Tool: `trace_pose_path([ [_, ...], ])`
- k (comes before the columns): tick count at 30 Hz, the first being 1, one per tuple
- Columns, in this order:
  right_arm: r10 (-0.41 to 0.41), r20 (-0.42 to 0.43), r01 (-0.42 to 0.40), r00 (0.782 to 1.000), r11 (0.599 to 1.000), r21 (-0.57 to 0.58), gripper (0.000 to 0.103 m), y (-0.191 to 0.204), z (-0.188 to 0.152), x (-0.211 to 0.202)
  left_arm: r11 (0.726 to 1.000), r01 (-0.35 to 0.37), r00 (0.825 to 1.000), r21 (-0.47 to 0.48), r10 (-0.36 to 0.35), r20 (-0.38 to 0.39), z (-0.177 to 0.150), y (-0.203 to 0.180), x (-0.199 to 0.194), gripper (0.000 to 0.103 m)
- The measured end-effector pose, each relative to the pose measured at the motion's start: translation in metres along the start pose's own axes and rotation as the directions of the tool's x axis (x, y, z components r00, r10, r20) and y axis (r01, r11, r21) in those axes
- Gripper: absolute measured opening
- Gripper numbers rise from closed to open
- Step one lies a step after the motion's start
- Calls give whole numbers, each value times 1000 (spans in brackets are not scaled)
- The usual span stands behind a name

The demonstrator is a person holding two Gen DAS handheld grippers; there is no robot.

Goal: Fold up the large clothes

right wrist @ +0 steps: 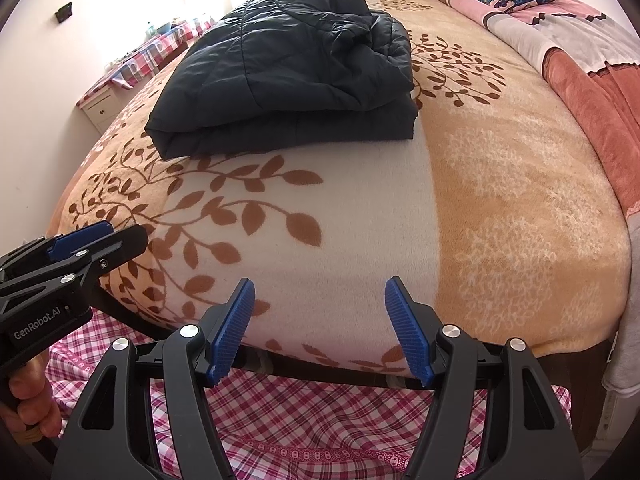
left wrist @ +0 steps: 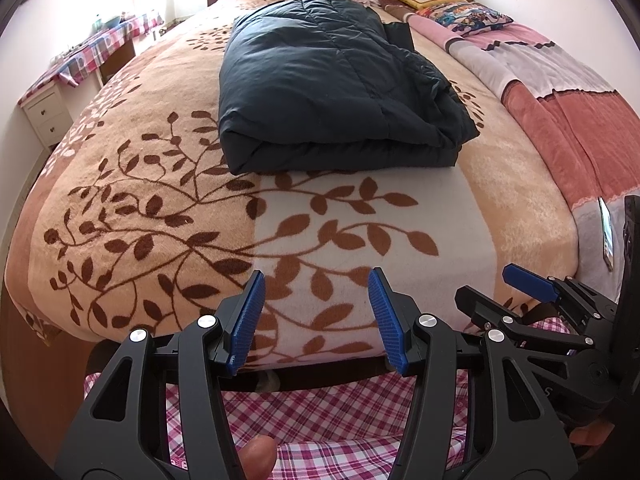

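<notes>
the dark padded jacket [left wrist: 332, 92] looks soft, bulky and slippery, so take it at the thick folded edge. the left gripper [left wrist: 316, 320] and the right gripper [right wrist: 320, 328] are both wide and hold nothing.

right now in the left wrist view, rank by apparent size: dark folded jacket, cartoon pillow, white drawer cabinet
1. dark folded jacket, by far the largest.
2. cartoon pillow.
3. white drawer cabinet.
The pillow and cabinet look close in size, and fisheye distortion and distance make that order unsure.
</notes>
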State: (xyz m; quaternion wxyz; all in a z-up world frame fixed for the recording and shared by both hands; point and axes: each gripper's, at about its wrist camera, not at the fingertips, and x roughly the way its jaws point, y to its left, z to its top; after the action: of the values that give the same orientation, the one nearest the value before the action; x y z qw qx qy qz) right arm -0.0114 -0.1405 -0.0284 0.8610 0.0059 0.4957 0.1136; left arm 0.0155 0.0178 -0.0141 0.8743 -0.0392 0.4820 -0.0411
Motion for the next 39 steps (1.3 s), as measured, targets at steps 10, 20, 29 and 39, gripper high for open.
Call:
trace_pose_path([
  [10,16,-15,-15,1000,1000,17,67,-7,2,7,1000,19,999,-9,-19,-47,1,-1,13,54],
  [20,41,35,-44,999,997,62,70,-28,3,0,1000,-14,994,20,16,-111,2,-16,28,56],
  [29,98,41,-103,994,985,138,70,-55,-2,3,997,-52,988,56,60,-141,4,-32,35,57],
  [39,138,25,-140,990,975,173,71,-69,-5,11,995,-67,984,67,77,-162,4,-38,40,60],
])
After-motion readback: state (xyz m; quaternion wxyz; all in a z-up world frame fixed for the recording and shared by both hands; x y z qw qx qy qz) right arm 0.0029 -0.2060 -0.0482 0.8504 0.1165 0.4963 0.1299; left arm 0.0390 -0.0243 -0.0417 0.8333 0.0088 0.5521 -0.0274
